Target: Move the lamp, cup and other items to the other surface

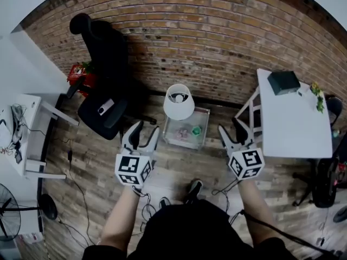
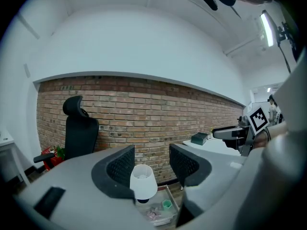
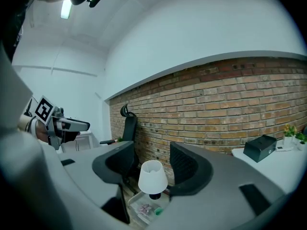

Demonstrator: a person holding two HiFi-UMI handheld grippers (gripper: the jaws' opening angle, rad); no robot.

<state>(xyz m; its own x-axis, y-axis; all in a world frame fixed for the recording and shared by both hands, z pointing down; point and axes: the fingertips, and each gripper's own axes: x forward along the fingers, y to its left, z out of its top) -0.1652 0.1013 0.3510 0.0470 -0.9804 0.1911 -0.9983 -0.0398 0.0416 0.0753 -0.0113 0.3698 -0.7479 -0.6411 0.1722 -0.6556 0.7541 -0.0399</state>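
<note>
lamp (image 1: 179,102) ahead of left hand-held gripper (image 1: 146,129), apart

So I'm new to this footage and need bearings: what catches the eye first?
A white lamp stands on a small glass table by the brick wall, a green cup beside it. The left claw and right claw, both open and empty, point toward it. A black office chair sits at left.

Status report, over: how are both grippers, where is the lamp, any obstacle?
Left gripper open, empty; right gripper open, empty. Lamp upright on small glass table, green cup beside it, both untouched. Black office chair left of table, not in the way.
</note>
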